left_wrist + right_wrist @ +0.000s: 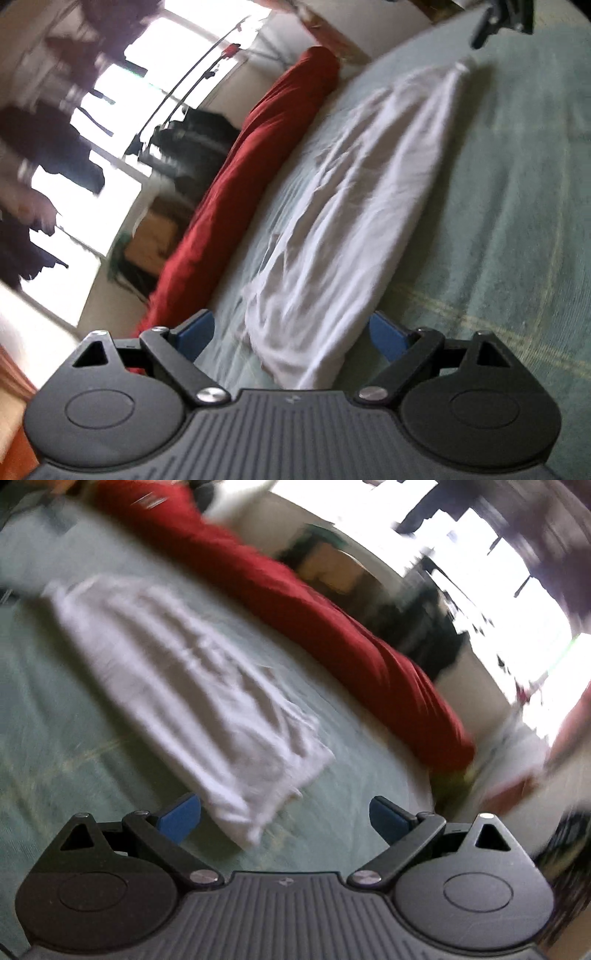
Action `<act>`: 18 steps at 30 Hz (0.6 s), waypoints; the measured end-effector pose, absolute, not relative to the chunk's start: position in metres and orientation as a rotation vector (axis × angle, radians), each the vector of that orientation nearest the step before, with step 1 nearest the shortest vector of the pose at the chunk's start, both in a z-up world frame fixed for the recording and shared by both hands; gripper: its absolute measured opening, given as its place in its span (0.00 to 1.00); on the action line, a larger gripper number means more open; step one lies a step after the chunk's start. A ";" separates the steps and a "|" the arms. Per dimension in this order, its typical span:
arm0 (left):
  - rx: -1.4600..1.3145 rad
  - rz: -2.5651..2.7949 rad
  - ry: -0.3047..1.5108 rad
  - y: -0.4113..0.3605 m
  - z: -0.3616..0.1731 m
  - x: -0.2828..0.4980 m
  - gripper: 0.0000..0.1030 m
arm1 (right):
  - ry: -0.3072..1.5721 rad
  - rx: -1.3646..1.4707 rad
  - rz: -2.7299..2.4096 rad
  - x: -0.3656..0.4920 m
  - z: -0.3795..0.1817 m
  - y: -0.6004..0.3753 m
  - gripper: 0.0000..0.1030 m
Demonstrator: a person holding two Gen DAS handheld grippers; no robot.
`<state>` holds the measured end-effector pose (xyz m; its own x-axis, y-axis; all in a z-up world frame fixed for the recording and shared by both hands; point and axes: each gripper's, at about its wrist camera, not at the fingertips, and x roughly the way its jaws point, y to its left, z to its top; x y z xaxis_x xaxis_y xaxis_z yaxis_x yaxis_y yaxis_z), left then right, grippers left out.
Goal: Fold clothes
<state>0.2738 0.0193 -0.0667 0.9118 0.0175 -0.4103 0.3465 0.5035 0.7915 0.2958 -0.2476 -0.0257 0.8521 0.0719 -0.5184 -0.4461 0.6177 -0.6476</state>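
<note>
Cloth under inspection: 1 white garment lies on the bed, drawn into a long narrow strip with creases running its length. That shape fits a piece already doubled lengthwise; whether it awaits a cross fold or has just been laid out, the views do not settle.

Left tongs stand apart, empty, at 1 short end of the strip, the cloth running out between the blue pads. Right tongs are likewise apart and empty, just beside the opposite short end. Each tool at an end suggests the strip is being addressed lengthwise.

Edges: a red bolster runs along the far edge of the bed, near but apart from the garment's long side, which limits room on that flank. Toward the near edge the green cover lies open. Both pictures are blurred, so hem detail cannot be read.
</note>
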 end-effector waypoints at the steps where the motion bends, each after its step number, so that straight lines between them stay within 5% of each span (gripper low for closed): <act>1: 1.068 -0.206 0.381 0.014 -0.072 0.274 0.89 | 0.465 -0.914 0.325 0.295 -0.032 -0.237 0.96; 8: 1.174 -0.233 0.414 -0.002 -0.091 0.294 0.89 | 0.412 -1.137 0.404 0.302 -0.069 -0.191 0.96; 18: 1.254 -0.247 0.369 -0.027 -0.100 0.337 0.89 | 0.370 -1.100 0.458 0.338 -0.071 -0.177 0.98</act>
